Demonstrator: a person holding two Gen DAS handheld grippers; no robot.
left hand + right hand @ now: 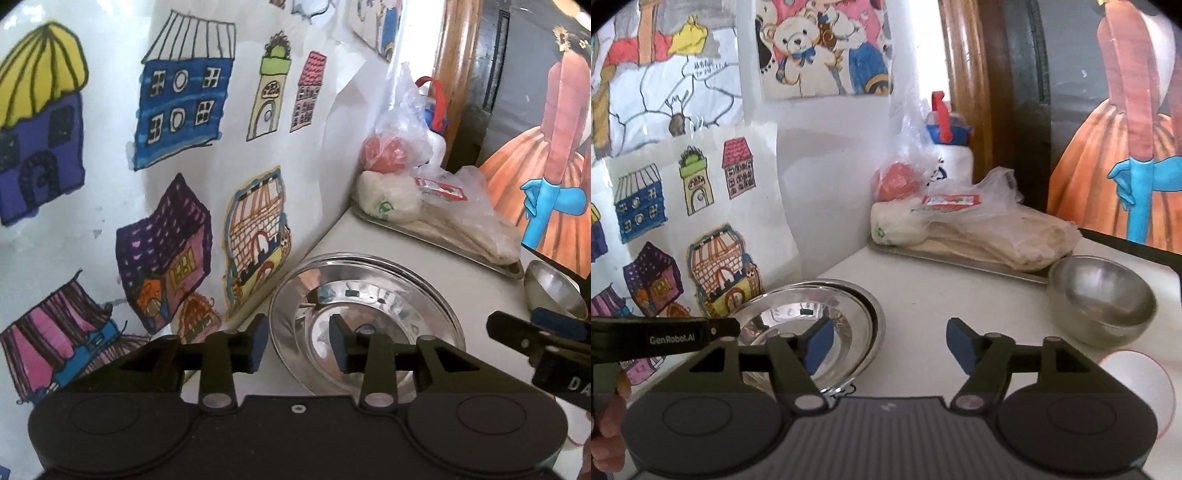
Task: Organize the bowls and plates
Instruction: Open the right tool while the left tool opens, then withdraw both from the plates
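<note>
While both grippers' jaws gape empty, steel plates (860,314) sit left of a bowl (1102,301).

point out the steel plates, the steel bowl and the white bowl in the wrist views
steel plates (862,328): right wrist view, right rim of the stack near the wall.
steel bowl (1102,295): right wrist view, inside of the bowl, beside the tray.
white bowl (1141,384): right wrist view, its white inside, lower right, partly hidden by the gripper body.
</note>
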